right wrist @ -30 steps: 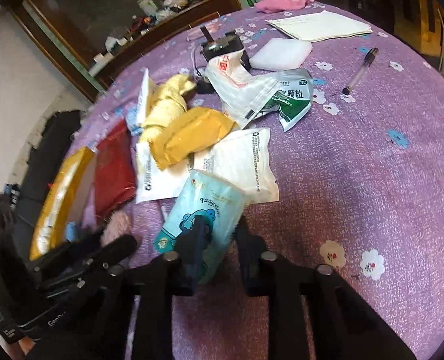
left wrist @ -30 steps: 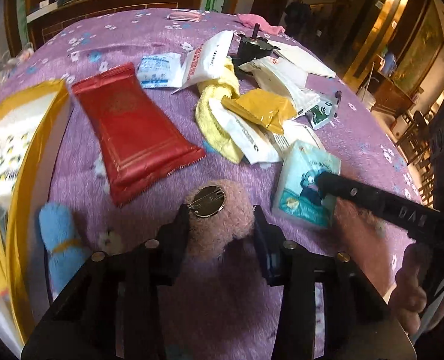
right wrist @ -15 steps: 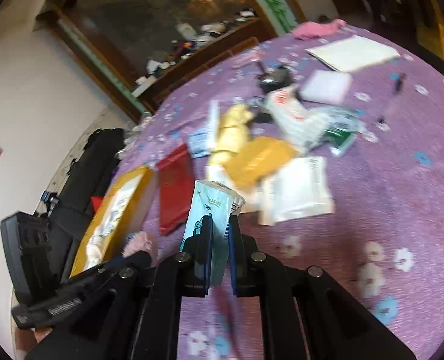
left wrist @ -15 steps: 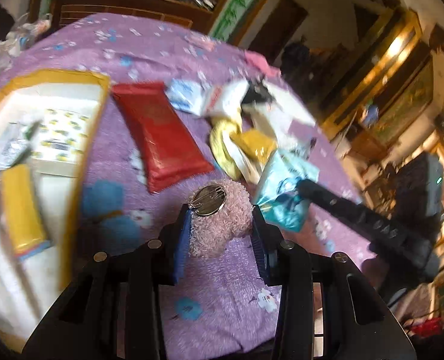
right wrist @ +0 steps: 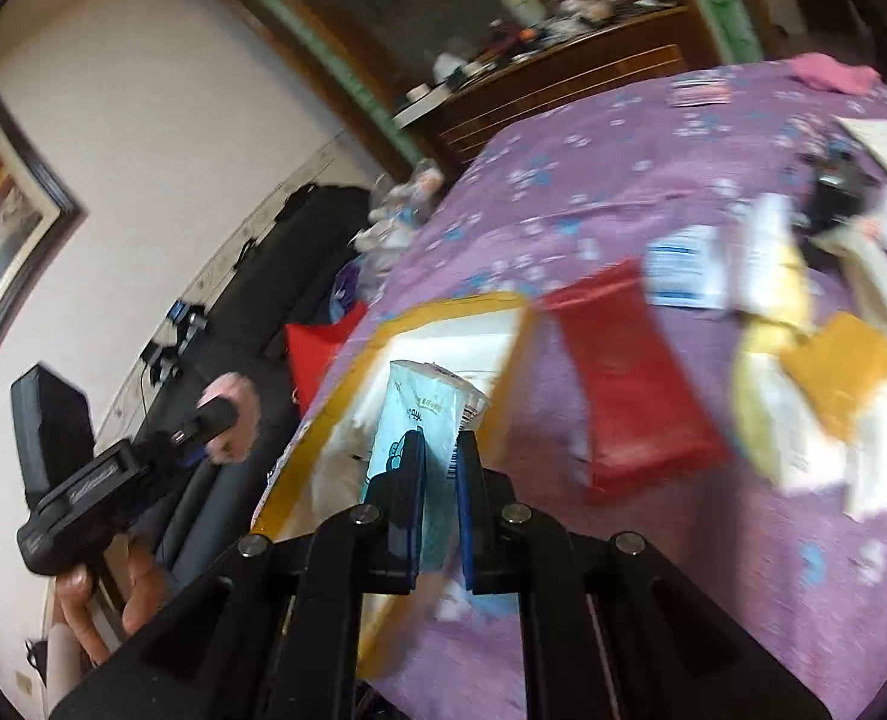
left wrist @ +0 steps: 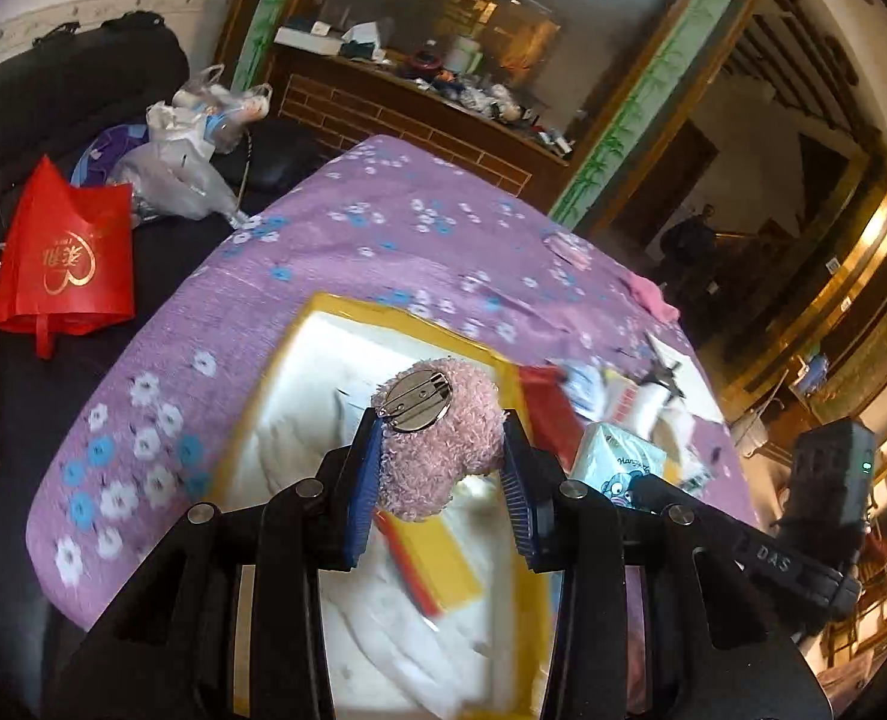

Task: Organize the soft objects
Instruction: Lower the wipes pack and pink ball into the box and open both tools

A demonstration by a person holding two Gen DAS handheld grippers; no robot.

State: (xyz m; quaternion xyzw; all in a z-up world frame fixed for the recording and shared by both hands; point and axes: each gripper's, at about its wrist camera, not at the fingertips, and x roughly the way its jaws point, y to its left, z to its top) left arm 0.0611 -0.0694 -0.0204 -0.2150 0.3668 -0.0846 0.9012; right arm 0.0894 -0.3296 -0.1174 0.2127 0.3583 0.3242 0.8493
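Observation:
My left gripper is shut on a pink plush toy with a round metal pin back, held in the air above a yellow-rimmed white box. My right gripper is shut on a light blue tissue pack and holds it above the same box. The tissue pack also shows in the left wrist view, to the right of the toy. The left gripper and pink toy show in the right wrist view at the left, off the table's edge.
A red packet, yellow and white pouches and a black device lie on the purple flowered tablecloth right of the box. A red bag and plastic bags sit on a dark sofa beyond the table's left edge.
Both grippers lifted their objects off the table and swung left, from the clutter to above the yellow-rimmed box. Each kept hold of its object.

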